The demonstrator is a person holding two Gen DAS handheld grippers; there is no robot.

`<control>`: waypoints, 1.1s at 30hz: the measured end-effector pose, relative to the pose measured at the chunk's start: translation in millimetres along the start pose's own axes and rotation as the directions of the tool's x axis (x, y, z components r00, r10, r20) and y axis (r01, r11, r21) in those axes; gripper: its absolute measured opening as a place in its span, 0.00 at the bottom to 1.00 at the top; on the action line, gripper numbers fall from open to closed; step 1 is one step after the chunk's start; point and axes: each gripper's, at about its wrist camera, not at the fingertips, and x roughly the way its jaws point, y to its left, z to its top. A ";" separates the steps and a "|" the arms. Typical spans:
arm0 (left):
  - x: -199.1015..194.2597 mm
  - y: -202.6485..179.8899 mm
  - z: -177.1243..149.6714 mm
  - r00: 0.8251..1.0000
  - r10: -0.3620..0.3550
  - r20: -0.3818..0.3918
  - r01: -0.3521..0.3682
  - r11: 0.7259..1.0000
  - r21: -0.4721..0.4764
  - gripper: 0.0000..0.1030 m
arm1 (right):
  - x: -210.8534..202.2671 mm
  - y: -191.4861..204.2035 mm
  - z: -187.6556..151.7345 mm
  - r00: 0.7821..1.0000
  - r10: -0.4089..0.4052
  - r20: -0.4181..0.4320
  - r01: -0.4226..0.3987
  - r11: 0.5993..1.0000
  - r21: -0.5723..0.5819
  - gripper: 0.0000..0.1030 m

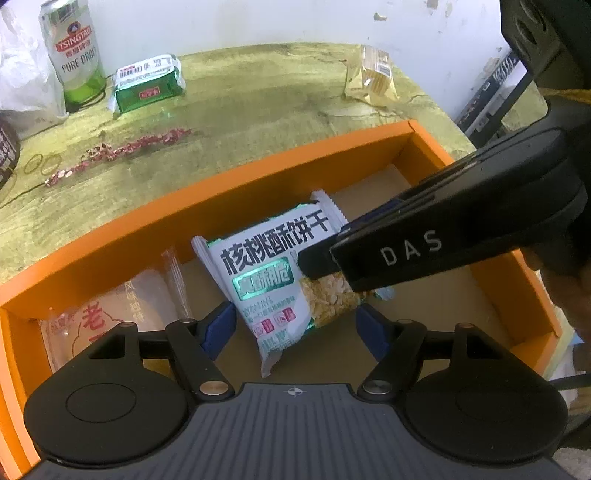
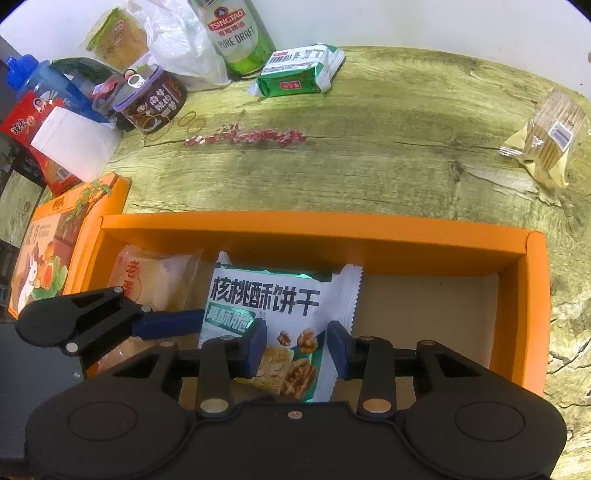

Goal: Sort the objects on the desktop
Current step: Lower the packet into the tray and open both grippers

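An orange box [image 1: 236, 177] [image 2: 306, 227] stands open on the green wood-grain table. Inside it a white and green walnut biscuit packet [image 1: 258, 280] [image 2: 266, 295] lies tilted, its top end toward the far wall. My right gripper [image 2: 297, 349] [image 1: 321, 266] is just over the packet's lower half, jaws narrowly open, and the flat packet runs on under its left finger. My left gripper [image 1: 295, 332] is open above the packet's near end without touching it. One of its blue fingers [image 2: 166, 326] shows in the right wrist view. A clear pastry packet [image 1: 122, 306] [image 2: 155, 280] lies at the box's left end.
On the table behind the box are a green beer can [image 1: 74, 55] [image 2: 236, 33], a green packet [image 1: 147, 83] [image 2: 299, 70], a yellow cracker packet [image 1: 373, 77] [image 2: 550, 136] and a string of red beads [image 2: 251, 136]. The printed box lid [image 2: 55, 251], a jar [image 2: 155, 99] and a bottle crowd the left.
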 end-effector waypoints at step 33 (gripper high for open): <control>-25.1 15.7 -3.2 0.999 -0.009 0.047 0.012 0.997 -0.070 0.70 | -10.4 -31.5 3.2 0.996 0.079 0.029 -0.083 0.980 0.179 0.62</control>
